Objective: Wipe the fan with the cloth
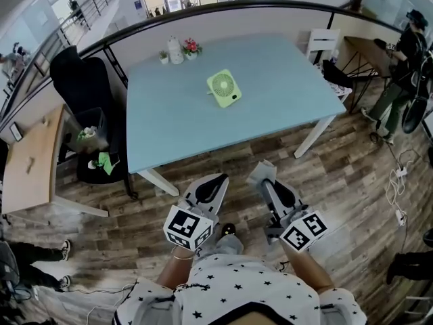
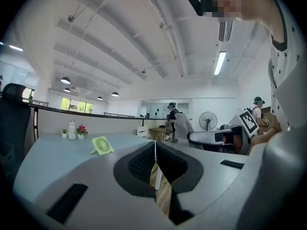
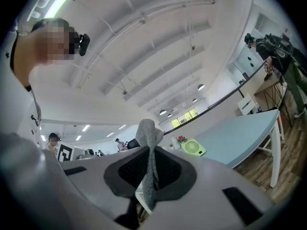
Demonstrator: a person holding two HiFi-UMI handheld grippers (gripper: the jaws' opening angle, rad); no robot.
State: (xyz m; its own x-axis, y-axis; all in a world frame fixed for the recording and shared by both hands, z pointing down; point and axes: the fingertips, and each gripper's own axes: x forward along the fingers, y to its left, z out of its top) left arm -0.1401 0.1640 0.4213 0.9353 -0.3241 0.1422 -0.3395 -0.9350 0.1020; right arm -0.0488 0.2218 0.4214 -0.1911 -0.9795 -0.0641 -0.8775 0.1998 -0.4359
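- My right gripper [image 3: 149,163] is clamped on the cloth [image 3: 148,133]. Only a thin fold is pinched, so I reckon it could slip out under wiping pressure.
- The fan [image 1: 224,88] sits mid-table [image 1: 291,93], upper centre of the head view, well apart from both grippers at lower centre.
- My left gripper [image 2: 155,158] is closed on nothing, so the fan is unsteadied. It looks light, and a push may slide or tip it.

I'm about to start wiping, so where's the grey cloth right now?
The grey knitted cloth is pinched in the right hand-held gripper, held over the wooden floor, short of the light blue table where the small green fan stands.
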